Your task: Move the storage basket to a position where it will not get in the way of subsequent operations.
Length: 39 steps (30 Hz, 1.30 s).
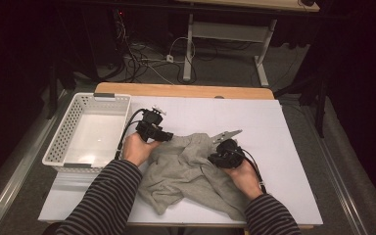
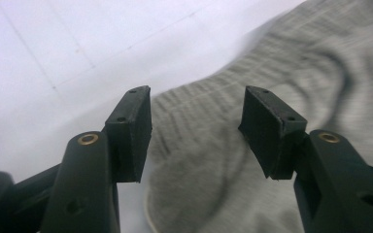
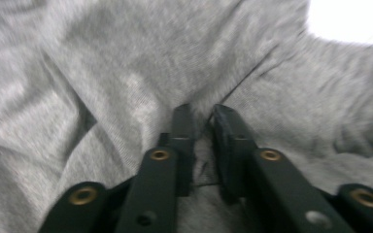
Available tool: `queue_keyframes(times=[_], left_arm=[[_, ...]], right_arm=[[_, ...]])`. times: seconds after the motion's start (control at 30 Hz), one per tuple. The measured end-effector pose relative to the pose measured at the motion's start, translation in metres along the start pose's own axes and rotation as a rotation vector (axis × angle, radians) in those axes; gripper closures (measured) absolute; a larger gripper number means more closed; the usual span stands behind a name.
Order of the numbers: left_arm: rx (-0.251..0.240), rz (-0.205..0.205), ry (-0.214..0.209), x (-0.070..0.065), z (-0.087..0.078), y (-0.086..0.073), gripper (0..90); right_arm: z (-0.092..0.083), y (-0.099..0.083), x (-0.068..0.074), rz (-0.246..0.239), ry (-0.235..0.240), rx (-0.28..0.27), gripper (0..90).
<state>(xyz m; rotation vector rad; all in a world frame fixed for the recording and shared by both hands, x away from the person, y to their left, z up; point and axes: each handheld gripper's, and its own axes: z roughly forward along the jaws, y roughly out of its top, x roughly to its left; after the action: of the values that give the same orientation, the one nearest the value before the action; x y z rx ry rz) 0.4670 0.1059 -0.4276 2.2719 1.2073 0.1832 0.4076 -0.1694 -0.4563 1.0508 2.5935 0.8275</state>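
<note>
Right gripper (image 3: 201,114) is pinching a fold of the grey shirt (image 1: 186,171) mid-frame; left gripper (image 2: 196,104) hangs wide over its edge, gripping nothing.

High view: fixed overhead, facing forward and down on the bench (image 1: 293,147). Each tool view rides close, looking along its jaws. All share the grey cloth (image 1: 186,166).

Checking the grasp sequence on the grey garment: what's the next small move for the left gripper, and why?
Probably ease the left gripper forward and close on the ribbed edge of the grey garment. Its fingers stand open with that edge lying between them, untouched, while the right gripper looks already pinched on a fold of cloth. A second hold would let both hands lift or spread it.
</note>
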Motion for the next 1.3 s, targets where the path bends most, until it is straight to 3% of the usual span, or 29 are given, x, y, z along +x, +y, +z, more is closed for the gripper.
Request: queue_keyframes(times=[0.17,0.3,0.43,0.53,0.63,0.7,0.73,0.87,1.07,1.3], left_arm=[[0.023,-0.017,-0.021,0.002,0.012,0.002,43.3],[0.058,-0.032,-0.051,0.006,0.017,0.000,41.8],[0.094,-0.010,-0.045,0.002,0.020,-0.001,42.4],[0.119,0.011,-0.040,-0.003,0.025,-0.002,43.1],[0.130,0.031,-0.035,-0.007,0.025,-0.003,44.5],[0.134,0.033,-0.042,-0.007,0.025,-0.003,47.0],[0.138,0.032,-0.059,-0.007,0.026,-0.004,51.2],[0.145,0.054,-0.062,-0.008,0.026,-0.003,63.6],[0.110,0.056,-0.073,-0.004,0.020,-0.001,78.0],[0.038,0.033,-0.030,0.008,0.005,0.013,79.8]], right_arm=[[-0.020,0.009,-0.017,0.051,-0.040,-0.098,69.8],[-0.031,0.018,-0.037,0.095,-0.107,-0.118,62.8],[-0.029,0.020,-0.055,0.131,-0.203,-0.090,55.0],[-0.021,0.016,-0.065,0.179,-0.229,-0.041,52.5],[-0.012,0.014,-0.069,0.204,-0.186,0.007,55.9],[-0.005,0.014,-0.068,0.196,-0.158,0.040,60.9],[-0.002,0.014,-0.067,0.189,-0.157,0.057,65.3],[0.000,0.014,-0.066,0.177,-0.133,0.070,77.4],[-0.004,0.017,-0.065,0.162,-0.142,0.038,79.4],[-0.012,0.027,-0.073,0.165,-0.144,-0.024,79.3]])
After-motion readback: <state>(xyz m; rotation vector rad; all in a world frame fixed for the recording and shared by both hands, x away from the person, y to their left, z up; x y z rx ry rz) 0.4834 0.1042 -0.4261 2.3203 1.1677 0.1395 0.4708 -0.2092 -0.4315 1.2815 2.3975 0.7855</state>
